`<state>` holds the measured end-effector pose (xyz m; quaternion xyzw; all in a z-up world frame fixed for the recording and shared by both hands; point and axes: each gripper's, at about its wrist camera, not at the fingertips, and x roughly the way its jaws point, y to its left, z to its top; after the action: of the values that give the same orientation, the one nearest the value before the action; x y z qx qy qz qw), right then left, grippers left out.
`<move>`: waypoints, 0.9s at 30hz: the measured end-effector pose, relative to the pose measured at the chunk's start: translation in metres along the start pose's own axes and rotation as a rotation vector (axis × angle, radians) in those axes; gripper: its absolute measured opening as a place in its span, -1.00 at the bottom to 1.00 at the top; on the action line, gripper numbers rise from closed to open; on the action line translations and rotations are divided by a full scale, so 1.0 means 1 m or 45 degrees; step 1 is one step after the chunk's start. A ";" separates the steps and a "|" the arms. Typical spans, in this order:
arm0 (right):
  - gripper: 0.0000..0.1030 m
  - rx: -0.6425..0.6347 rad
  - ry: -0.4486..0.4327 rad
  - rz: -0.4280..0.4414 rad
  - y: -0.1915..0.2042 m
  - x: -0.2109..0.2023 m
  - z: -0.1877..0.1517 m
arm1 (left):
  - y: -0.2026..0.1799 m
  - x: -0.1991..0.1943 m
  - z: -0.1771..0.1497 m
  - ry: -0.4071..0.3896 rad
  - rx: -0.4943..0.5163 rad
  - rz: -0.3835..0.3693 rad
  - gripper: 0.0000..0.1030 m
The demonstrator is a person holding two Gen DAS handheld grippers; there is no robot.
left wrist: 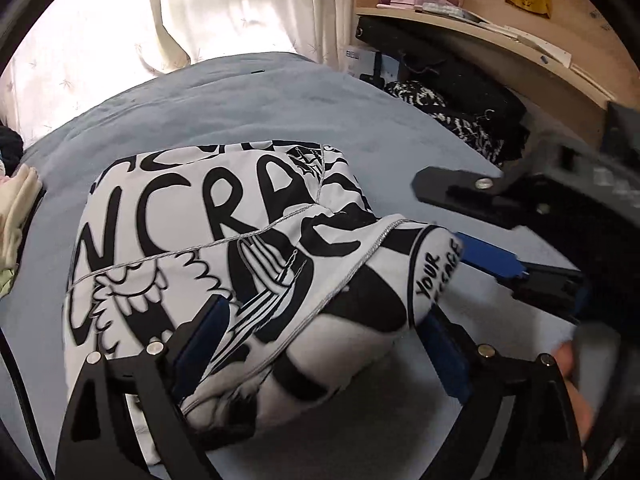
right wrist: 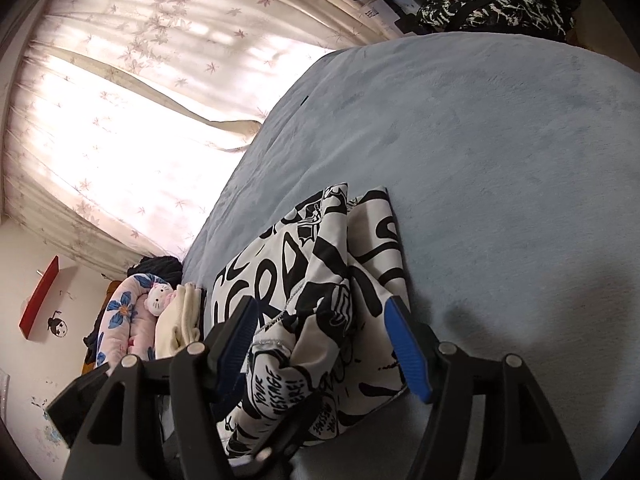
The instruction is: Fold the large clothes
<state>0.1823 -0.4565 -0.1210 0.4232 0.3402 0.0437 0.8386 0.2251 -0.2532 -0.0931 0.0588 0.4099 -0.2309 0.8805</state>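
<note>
Both tools, left tool (left wrist: 320,332) and right tool (right wrist: 324,344), stand wide around the folded printed garment (left wrist: 224,240) on the bed (left wrist: 240,100); a snagged pad at 6 o'clock could drag the fold open.

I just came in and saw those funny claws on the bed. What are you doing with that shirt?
A person is folding a black-and-white printed garment on the blue-grey bed, using a claw in each hand. The garment already lies in a folded bundle. The left claw stands wide open over its near end, not pinching it. The right claw is open around the bundle too, its blue pads clear of the cloth.
</note>
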 end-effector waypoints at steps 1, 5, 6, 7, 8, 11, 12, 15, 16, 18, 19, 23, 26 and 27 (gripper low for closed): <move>0.28 -0.002 0.015 0.001 0.001 0.002 0.000 | 0.003 -0.008 -0.002 0.000 0.005 -0.010 0.79; 0.28 -0.036 0.073 0.007 0.007 0.009 -0.004 | 0.029 -0.042 -0.005 -0.044 -0.050 -0.080 0.80; 0.28 -0.051 0.081 -0.001 0.010 0.010 -0.005 | 0.037 -0.051 -0.006 -0.060 -0.071 -0.092 0.80; 0.28 -0.070 0.090 -0.019 0.012 0.011 -0.006 | 0.049 -0.061 -0.006 -0.074 -0.100 -0.089 0.81; 0.28 -0.088 0.099 -0.040 0.014 0.013 -0.007 | 0.060 -0.066 -0.008 -0.080 -0.128 -0.079 0.81; 0.28 -0.133 0.135 -0.114 0.018 0.020 -0.010 | 0.099 -0.070 -0.014 -0.069 -0.230 -0.030 0.82; 0.28 -0.139 0.139 -0.136 0.017 0.022 -0.011 | 0.112 -0.067 -0.017 -0.049 -0.259 -0.006 0.82; 0.28 -0.154 0.156 -0.175 0.014 0.024 -0.014 | 0.151 -0.051 -0.029 0.021 -0.374 0.061 0.81; 0.28 -0.161 0.164 -0.183 0.013 0.024 -0.014 | 0.164 -0.042 -0.034 0.062 -0.418 0.056 0.81; 0.28 -0.177 0.190 -0.211 0.015 0.023 -0.017 | 0.183 -0.026 -0.042 0.141 -0.496 0.003 0.81; 0.28 -0.178 0.201 -0.214 0.016 0.022 -0.018 | 0.189 -0.022 -0.046 0.155 -0.523 -0.039 0.81; 0.28 -0.270 0.264 -0.246 0.029 0.020 -0.034 | 0.202 -0.017 -0.052 0.141 -0.544 -0.128 0.81; 0.20 -0.341 0.220 -0.289 0.037 0.023 -0.037 | 0.197 -0.018 -0.051 0.113 -0.493 -0.116 0.70; 0.06 -0.385 0.199 -0.315 0.041 0.027 -0.038 | 0.195 -0.017 -0.049 0.114 -0.481 -0.126 0.64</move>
<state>0.1888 -0.3946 -0.1205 0.2427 0.4431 0.0235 0.8626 0.2699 -0.0596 -0.1291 -0.1174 0.4870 -0.1899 0.8444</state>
